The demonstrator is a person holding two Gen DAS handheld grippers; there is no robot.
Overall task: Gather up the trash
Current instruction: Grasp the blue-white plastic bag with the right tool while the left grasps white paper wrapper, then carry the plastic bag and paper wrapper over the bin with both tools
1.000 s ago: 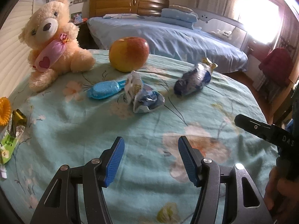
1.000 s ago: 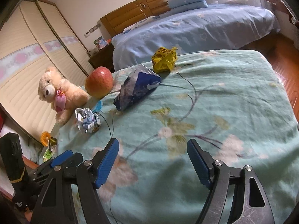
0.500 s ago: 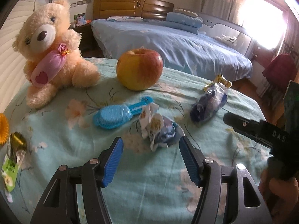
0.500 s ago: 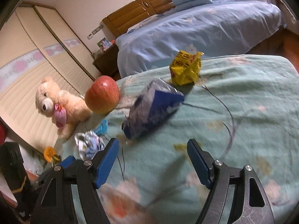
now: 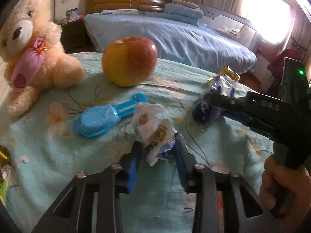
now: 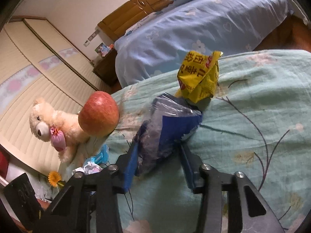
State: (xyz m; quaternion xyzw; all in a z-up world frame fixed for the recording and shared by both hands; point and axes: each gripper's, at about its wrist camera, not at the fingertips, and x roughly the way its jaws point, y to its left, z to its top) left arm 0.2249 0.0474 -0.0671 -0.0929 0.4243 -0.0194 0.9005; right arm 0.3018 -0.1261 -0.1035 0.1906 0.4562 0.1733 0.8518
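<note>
So the whole thing is happening on a teal floral bedspread (image 5: 48,155) that's filling the bottom half of both views, with a second bed in pale blue sheets (image 5: 175,38) sitting behind it across the upper middle, a wooden headboard (image 5: 128,0) up top and a bright window (image 5: 272,19) glowing in the upper right. The left gripper (image 5: 157,151), low center in its own view, has just been closing its jaws and is pinching the crumpled white wrapper (image 5: 153,128). The right gripper (image 6: 158,153) has been closing too, and is clamping around the near end of the blue and clear bag (image 6: 165,128) at the middle of the right view. A yellow snack packet (image 6: 200,77) is lying just behind that bag. An apple (image 5: 130,62), a teddy bear (image 5: 33,58) at the left edge and a small blue brush (image 5: 101,120) are sitting on the spread nearby.
</note>
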